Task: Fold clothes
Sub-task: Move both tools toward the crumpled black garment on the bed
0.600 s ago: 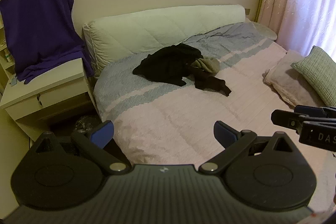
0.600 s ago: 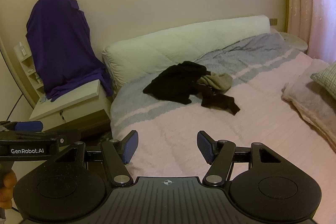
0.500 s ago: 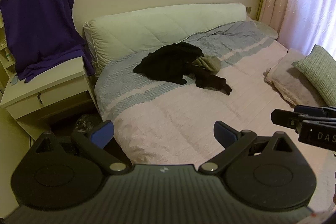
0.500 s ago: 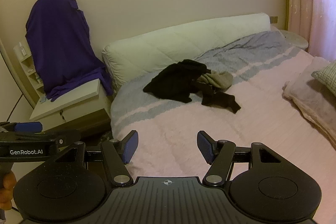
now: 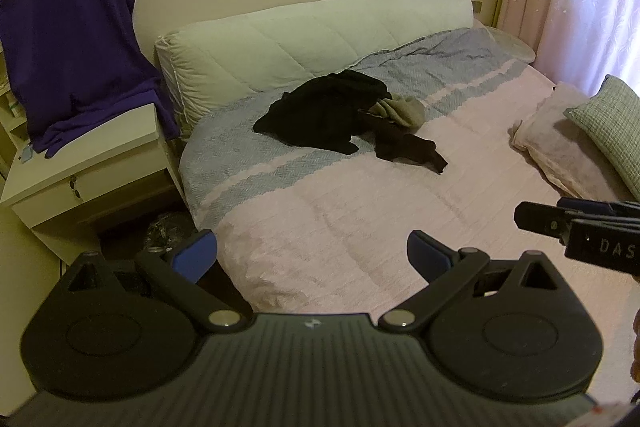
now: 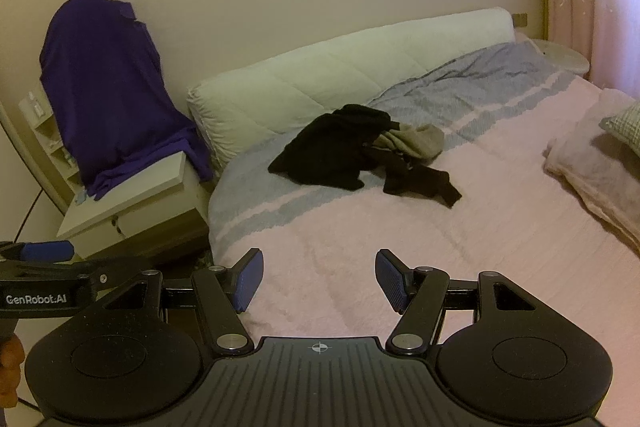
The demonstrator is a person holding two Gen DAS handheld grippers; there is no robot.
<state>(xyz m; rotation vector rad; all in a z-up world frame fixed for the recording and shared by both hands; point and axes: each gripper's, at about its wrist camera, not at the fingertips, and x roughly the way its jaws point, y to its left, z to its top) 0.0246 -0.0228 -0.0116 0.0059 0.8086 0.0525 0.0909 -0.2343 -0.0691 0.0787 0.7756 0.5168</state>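
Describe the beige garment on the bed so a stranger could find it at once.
On the bed, a dark pile of black clothes lies near the long white headboard cushion. The beige garment is tucked against that pile's right side, the only pale piece there.

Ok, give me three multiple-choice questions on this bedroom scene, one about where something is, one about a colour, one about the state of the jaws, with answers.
1. Where does the pile of dark clothes lie?
A. On the bed, near the long white cushion
B. On the nightstand
C. On the floor

2. What colour is the garment draped over the nightstand?
A. Green
B. Purple
C. White

3. How do the jaws of both grippers stand?
A. Both shut on cloth
B. Left shut, right open
C. Both open and empty

Answers:
1 A: the clothes rest on the blue-grey band of the cover, just in front of the cushion.
2 B: the cloth hanging down onto the nightstand is deep purple.
3 C: the left gripper and right gripper each show a wide gap with only bedcover behind.
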